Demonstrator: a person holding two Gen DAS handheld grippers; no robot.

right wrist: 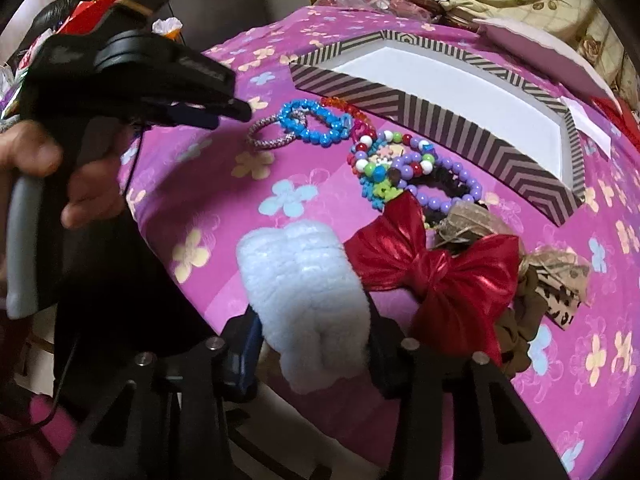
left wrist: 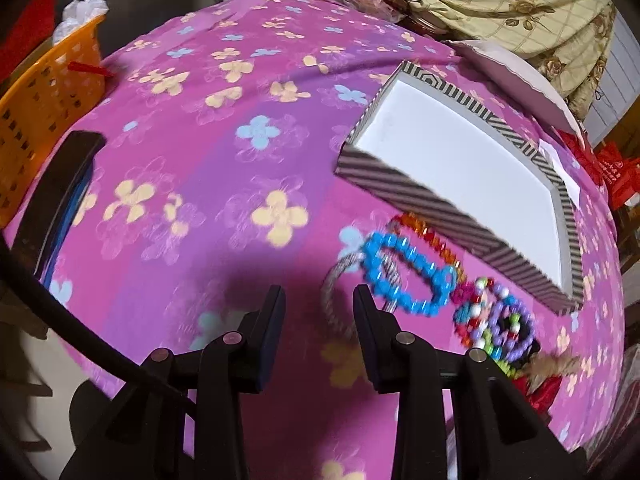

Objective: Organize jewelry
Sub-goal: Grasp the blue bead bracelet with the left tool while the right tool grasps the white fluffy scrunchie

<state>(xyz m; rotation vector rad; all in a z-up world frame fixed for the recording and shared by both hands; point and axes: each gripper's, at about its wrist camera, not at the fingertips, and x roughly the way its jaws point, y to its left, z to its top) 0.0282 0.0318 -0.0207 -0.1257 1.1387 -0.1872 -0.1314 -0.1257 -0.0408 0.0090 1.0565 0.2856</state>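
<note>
My right gripper (right wrist: 316, 344) pinched the fluffy white scrunchie (right wrist: 300, 292), seemingly firmly, so I needed to lift it clear toward the striped box (right wrist: 436, 120), left gripper (left wrist: 319, 300) parted, empty.

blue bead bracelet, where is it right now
The blue bead bracelet lies on the pink cloth, overlapping the silver bracelet, just before the striped box.

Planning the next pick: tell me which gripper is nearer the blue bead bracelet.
Left. The left gripper hovers right beside the blue bead bracelet; the right gripper, holding a white fluffy scrunchie, sits farther back.
</note>
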